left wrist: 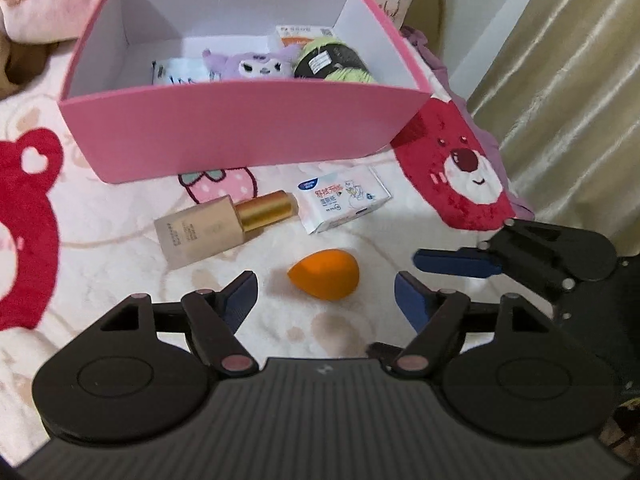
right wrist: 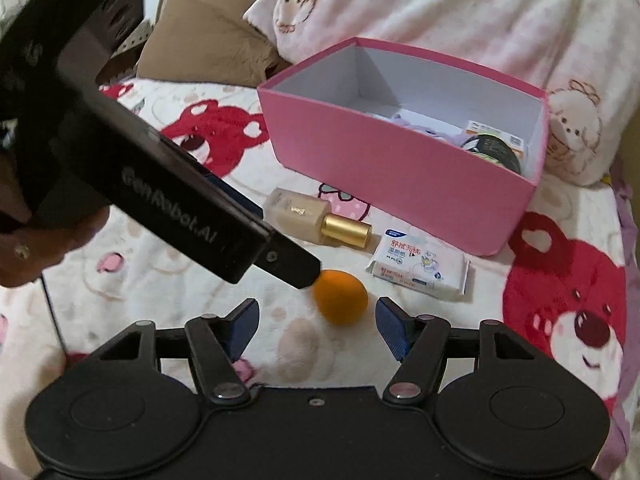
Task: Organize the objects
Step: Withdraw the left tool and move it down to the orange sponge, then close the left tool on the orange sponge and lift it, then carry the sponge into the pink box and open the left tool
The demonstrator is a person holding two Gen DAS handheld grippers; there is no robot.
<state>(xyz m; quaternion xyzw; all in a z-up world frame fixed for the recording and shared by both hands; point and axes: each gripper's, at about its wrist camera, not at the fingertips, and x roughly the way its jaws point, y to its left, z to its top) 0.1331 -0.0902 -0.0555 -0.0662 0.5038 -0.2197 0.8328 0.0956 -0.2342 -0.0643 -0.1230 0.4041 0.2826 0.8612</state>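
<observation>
An orange makeup sponge point(left wrist: 325, 275) point(right wrist: 340, 297) lies on the bear-print blanket. My left gripper point(left wrist: 326, 294) is open just short of it, empty. My right gripper point(right wrist: 316, 320) is open too, with the sponge just ahead between its fingertips; one of its blue fingers point(left wrist: 456, 263) shows at the right in the left wrist view. A foundation bottle with a gold cap point(left wrist: 224, 226) point(right wrist: 320, 222) and a white wipes pack point(left wrist: 344, 198) point(right wrist: 418, 266) lie beyond the sponge. The pink box point(left wrist: 240, 128) point(right wrist: 400, 168) behind holds a purple plush point(left wrist: 256, 65), a green-black item point(left wrist: 334, 60) and packets.
The left gripper's black body point(right wrist: 140, 168) crosses the right wrist view from the upper left, its tip next to the sponge. Pillows point(right wrist: 440, 4) lie behind the box. A curtain point(left wrist: 560, 80) hangs at the right past the bed edge.
</observation>
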